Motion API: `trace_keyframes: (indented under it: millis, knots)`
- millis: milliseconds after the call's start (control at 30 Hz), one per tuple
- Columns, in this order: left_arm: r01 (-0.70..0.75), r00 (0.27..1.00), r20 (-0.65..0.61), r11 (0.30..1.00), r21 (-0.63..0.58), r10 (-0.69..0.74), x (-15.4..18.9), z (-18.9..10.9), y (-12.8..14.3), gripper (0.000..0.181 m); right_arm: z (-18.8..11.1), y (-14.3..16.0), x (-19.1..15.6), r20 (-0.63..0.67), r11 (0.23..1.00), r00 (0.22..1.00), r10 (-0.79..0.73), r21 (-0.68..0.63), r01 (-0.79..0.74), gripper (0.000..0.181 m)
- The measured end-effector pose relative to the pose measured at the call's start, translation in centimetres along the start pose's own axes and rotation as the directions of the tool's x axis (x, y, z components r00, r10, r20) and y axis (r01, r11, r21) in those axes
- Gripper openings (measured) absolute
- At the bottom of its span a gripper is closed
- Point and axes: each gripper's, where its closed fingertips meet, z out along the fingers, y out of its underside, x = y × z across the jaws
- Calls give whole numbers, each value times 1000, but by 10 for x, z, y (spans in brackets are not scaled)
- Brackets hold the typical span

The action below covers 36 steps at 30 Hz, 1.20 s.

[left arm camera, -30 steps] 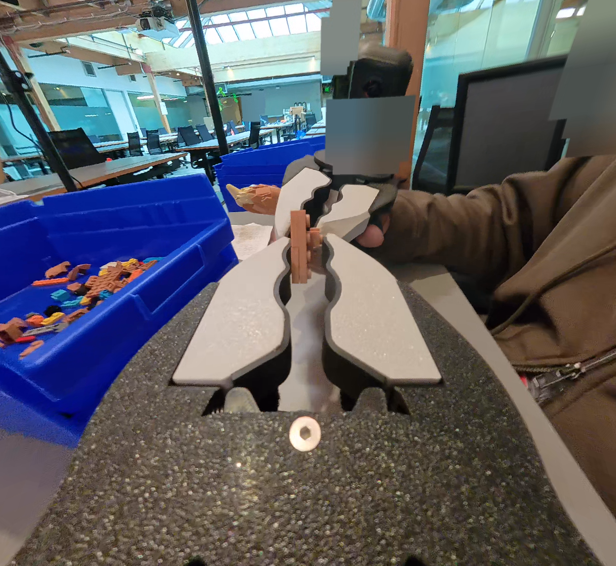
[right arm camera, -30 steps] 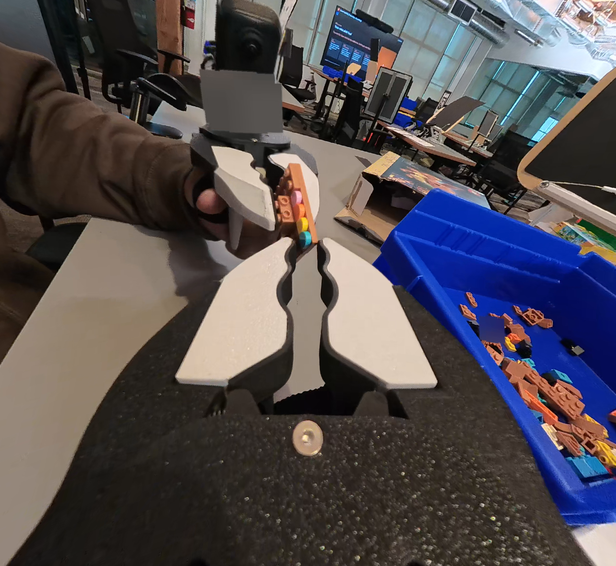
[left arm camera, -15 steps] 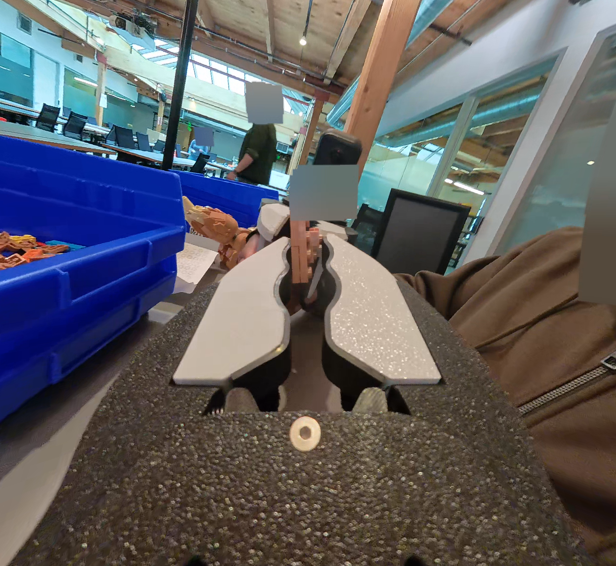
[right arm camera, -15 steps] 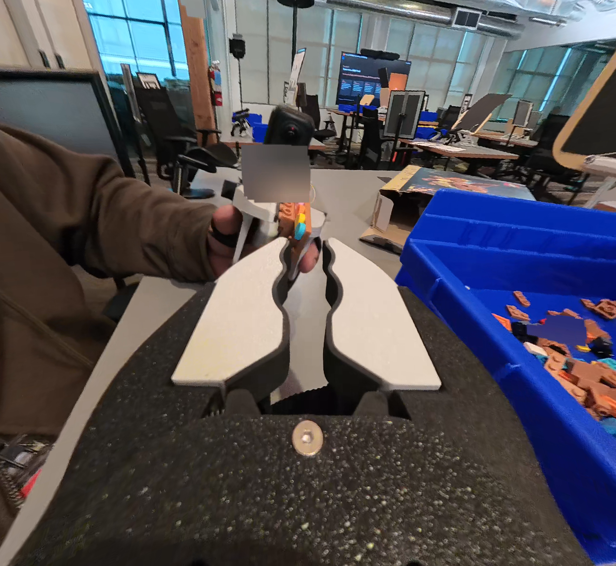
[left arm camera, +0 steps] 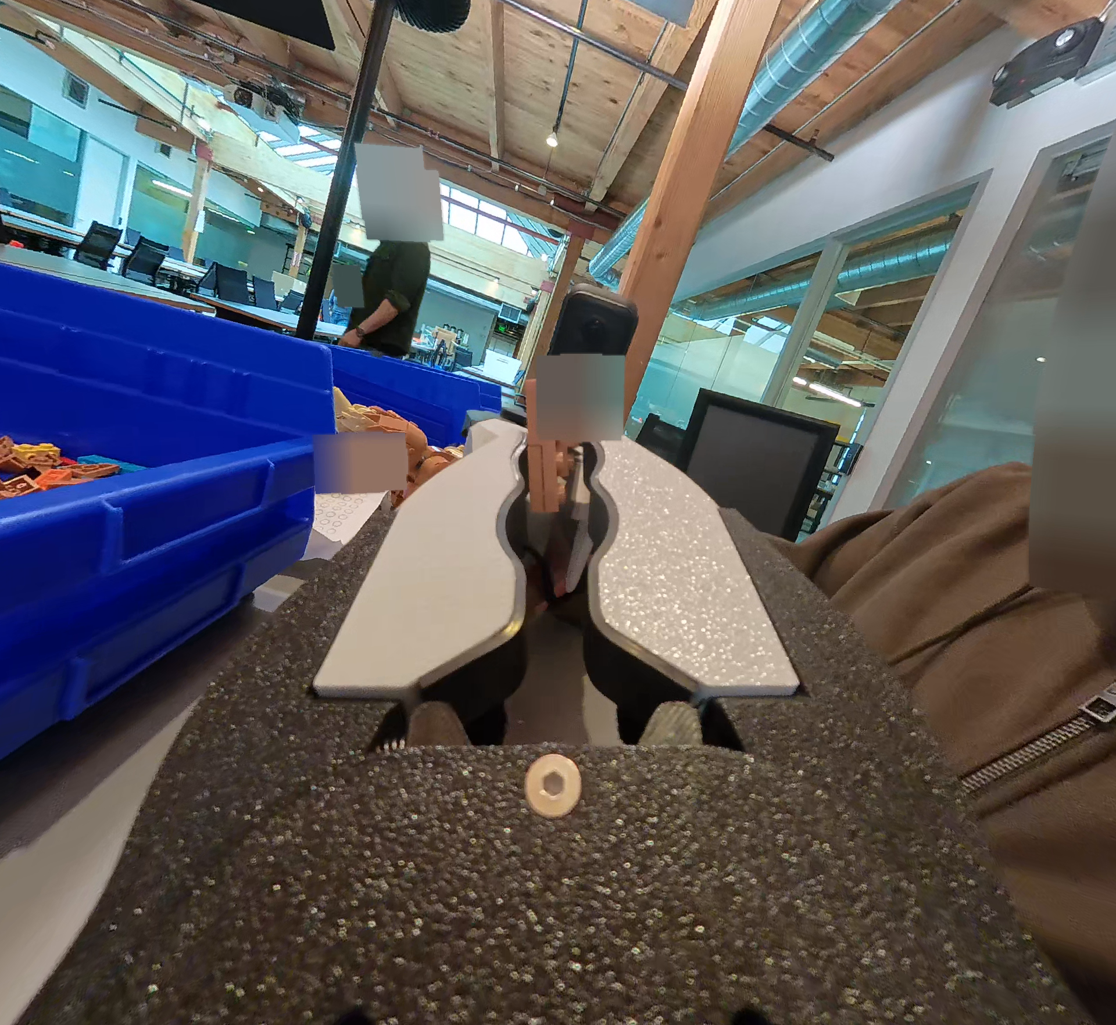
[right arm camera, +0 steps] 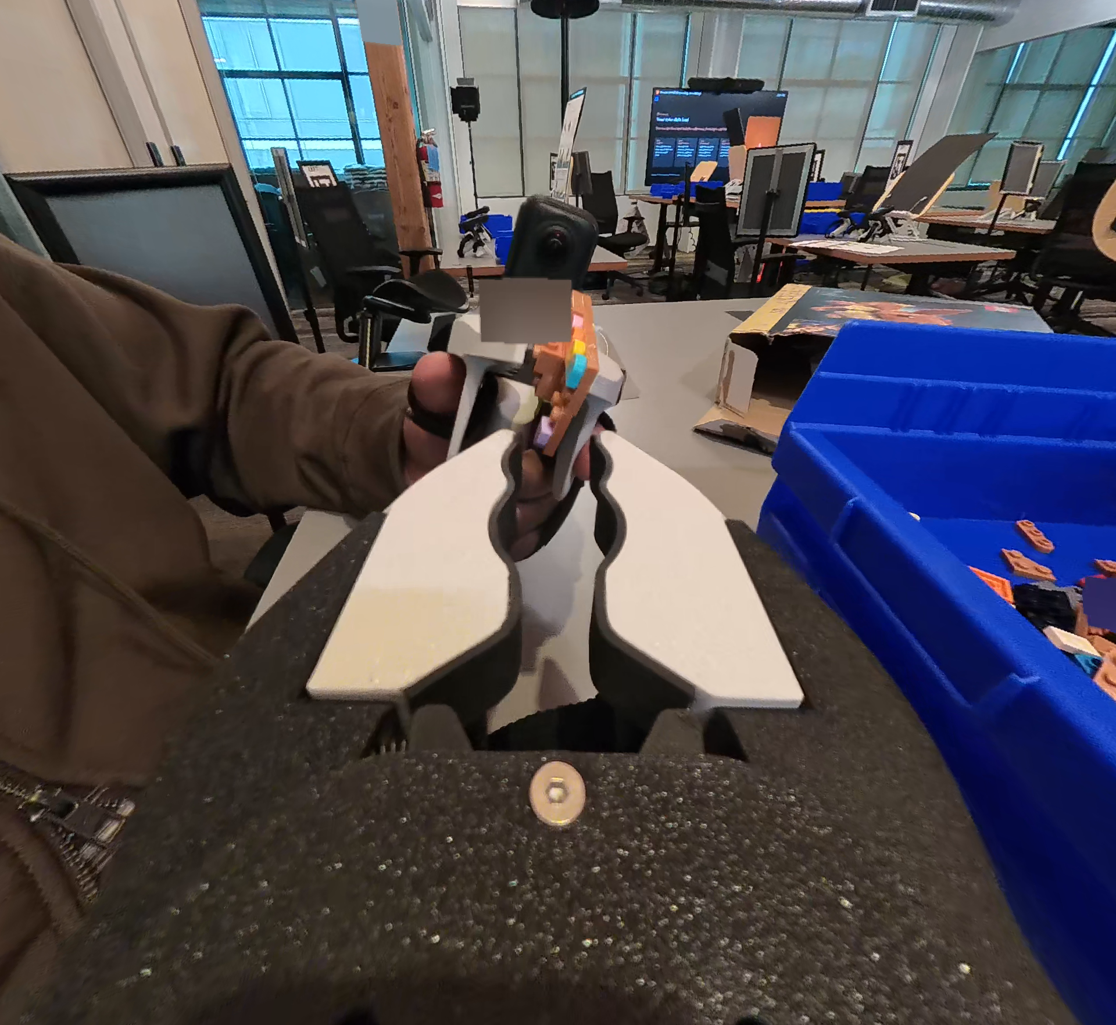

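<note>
My left gripper (left arm camera: pixel 555 452) is shut on a small brown brick assembly (left arm camera: pixel 545 474) and holds it upright in the air. In the right wrist view this assembly (right arm camera: pixel 564 386) shows coloured studs on its face, clamped in the left gripper (right arm camera: pixel 543 392). My right gripper (right arm camera: pixel 554 440) faces it, open and empty, its tips just below the assembly and apart from it. In the left wrist view the right gripper's fingers (left arm camera: pixel 577 543) show behind the assembly, mostly hidden. A hand in a brown sleeve (right arm camera: pixel 211 392) holds each gripper.
A blue bin (left arm camera: pixel 151 513) of loose bricks (left arm camera: pixel 36 468) stands at the left; it also shows in the right wrist view (right arm camera: pixel 906 483). A brown built model (left arm camera: pixel 392 434) and a paper sheet (left arm camera: pixel 344 519) lie behind it. A cardboard box (right arm camera: pixel 785 344) lies on the grey table (right arm camera: pixel 664 368). A person (left arm camera: pixel 392 296) stands far back. Only a small space, under 4 cm, lies between the two pairs of fingers.
Both grippers have risen and tilted upward and come closer together. The right gripper's jaws have widened. The left gripper still holds the assembly.
</note>
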Motion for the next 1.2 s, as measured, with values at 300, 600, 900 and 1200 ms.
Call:
trace_keyframes:
  millis: [300, 600, 900, 1200]
  knots:
    - [-197, 977, 57, 971, -136, 206, -5, 0, 8, 23, -5, -3, 3, -32, 998, 998, -51, -22, 50, 6]
    - [-551, 798, 55, 764, -336, 600, -7, -5, 11, 28, -6, 4, 1, -16, 994, 998, -66, -93, 65, 6]
    - [-658, 690, 10, 634, -407, 724, -5, -4, 19, 28, -4, 13, -4, 5, 981, 995, -104, -162, 103, 6]
    - [-471, 872, -26, 821, -323, 489, 10, 2, 21, 16, -3, 1, -11, 11, 982, 986, -164, -96, 164, 16]
